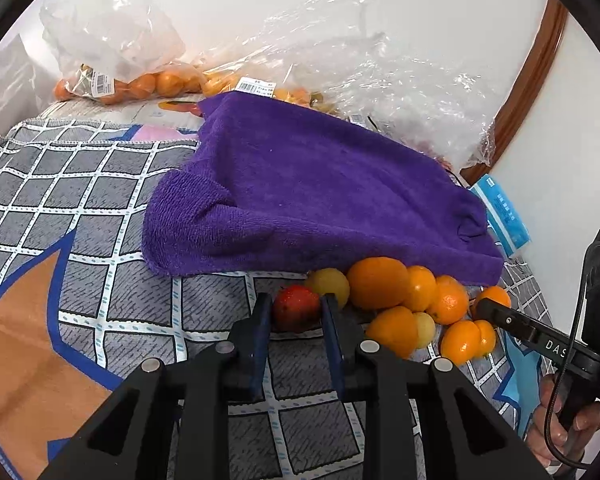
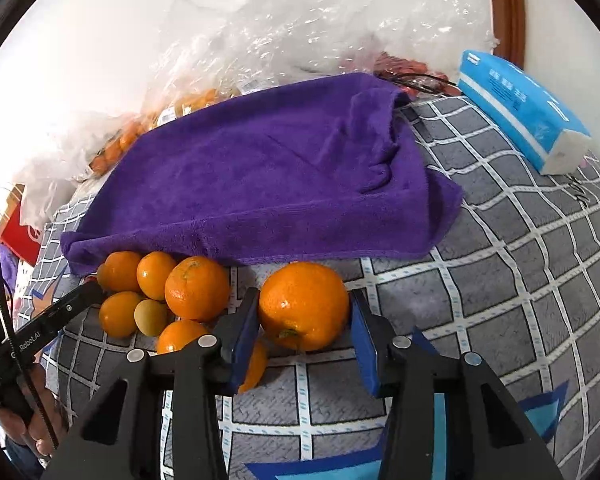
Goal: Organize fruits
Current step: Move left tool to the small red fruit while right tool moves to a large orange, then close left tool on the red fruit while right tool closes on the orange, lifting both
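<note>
In the left wrist view, my left gripper (image 1: 297, 300) is shut on a small red fruit (image 1: 296, 312) that rests on the checked cloth (image 1: 100, 208). A yellow fruit (image 1: 329, 285) and a pile of oranges (image 1: 420, 292) lie just right of it, at the edge of a purple towel (image 1: 320, 200). In the right wrist view, my right gripper (image 2: 304, 304) has its blue pads against both sides of a large orange (image 2: 303, 306) on the cloth. The other oranges (image 2: 196, 288) cluster to its left. One small orange lies partly hidden behind the left finger (image 2: 244, 328).
Clear plastic bags of small oranges (image 1: 140, 84) sit behind the towel against the white wall. A blue tissue pack (image 2: 520, 108) lies at the far right. A red box (image 2: 18, 236) stands at the left edge. A hand (image 1: 560, 420) grips the right tool.
</note>
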A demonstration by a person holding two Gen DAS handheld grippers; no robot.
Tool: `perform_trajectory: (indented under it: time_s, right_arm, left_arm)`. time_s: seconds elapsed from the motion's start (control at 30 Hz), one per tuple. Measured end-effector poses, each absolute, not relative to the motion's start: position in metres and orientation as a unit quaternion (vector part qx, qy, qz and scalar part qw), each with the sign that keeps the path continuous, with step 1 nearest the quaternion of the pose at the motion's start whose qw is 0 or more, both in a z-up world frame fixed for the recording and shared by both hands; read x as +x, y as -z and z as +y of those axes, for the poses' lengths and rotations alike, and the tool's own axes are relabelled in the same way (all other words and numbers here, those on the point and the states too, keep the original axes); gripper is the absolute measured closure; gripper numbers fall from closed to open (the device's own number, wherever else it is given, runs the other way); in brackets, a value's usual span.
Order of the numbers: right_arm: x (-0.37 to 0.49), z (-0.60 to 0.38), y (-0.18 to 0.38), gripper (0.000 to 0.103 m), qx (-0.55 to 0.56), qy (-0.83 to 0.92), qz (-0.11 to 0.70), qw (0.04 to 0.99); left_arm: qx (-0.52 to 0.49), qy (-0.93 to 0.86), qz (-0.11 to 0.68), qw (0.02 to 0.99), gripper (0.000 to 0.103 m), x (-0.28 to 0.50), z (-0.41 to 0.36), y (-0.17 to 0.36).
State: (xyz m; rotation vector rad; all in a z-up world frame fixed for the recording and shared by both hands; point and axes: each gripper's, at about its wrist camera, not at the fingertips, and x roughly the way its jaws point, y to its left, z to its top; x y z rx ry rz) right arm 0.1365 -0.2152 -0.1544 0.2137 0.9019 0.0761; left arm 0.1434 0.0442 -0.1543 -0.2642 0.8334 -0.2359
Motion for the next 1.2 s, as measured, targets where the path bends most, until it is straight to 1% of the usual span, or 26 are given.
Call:
perform_trajectory:
  time_s: [0.43,0.63,0.73,0.9,1.2]
  right_arm:
    - [0.122,-0.210,0.145,0.060,0.092,-0.020,0.424,0.901]
    - [0.121,-0.199,0.130,0.060,0.084,-0.024,0.407,0.909]
    - [0.125,-0.193,0.121,0.060,0.082,-0.027,0.399,0.913]
    - [0.136,-0.188,0.107,0.060,0.082,-0.031,0.385,0.919]
    - [0.170,-0.183,0.085,0.060,0.076,-0.027,0.362,0.929]
  left_arm:
    - [-0.125,0.098,0.396,0.904,0.079,0.133,0.052,0.147]
    - [-0.113,0.093,0.386,0.911,0.079,0.125,0.053,0.129]
    - [-0.108,0.092,0.387,0.911,0.079,0.129,0.051,0.117]
    - [-0.109,0.099,0.366,0.919,0.079,0.139,0.049,0.097]
    - [-0.097,0.105,0.340,0.930,0.079,0.179,0.035,0.072]
